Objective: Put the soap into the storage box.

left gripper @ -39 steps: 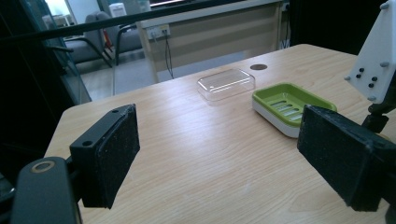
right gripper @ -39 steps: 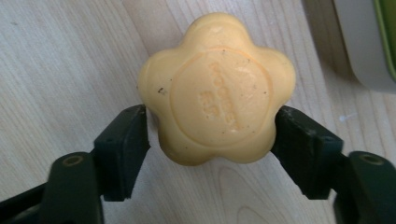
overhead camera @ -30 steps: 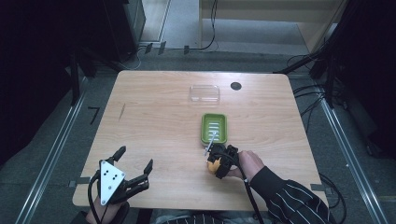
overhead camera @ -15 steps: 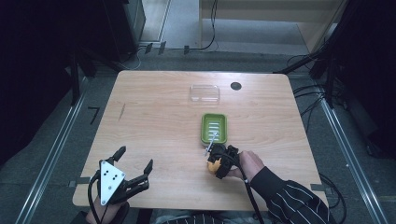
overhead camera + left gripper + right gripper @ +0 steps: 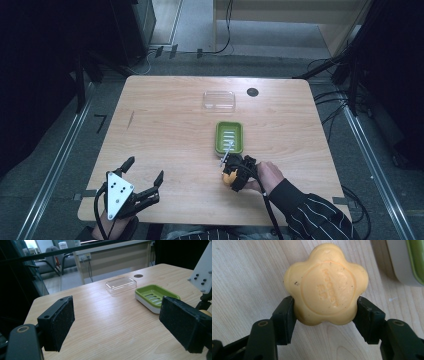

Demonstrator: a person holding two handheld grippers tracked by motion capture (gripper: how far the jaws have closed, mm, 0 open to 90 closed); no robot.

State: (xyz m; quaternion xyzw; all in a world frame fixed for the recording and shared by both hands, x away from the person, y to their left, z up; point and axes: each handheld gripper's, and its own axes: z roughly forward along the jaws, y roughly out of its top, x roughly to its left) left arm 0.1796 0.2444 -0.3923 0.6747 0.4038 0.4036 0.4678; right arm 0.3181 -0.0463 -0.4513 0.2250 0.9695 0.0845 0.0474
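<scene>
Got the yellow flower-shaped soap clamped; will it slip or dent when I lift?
Probably rigid: the soap shows no dent where the right hand-held gripper pinches it. Its smooth, rounded lobes might slip. Flat faces suggest it won't roll.

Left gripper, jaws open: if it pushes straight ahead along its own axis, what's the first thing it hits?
Probably the clear lid. The left gripper has bare table ahead first. The green soap dish sits right of that line, though depth is uncertain.

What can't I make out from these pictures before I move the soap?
- Underside of the soap, right gripper view: hidden by its own body, so lifted or resting is unclear.
- Stamped lettering on the soap: too faint.
- Green dish, right gripper view: cut off by the edge.
- Right gripper, high view: too small.
</scene>
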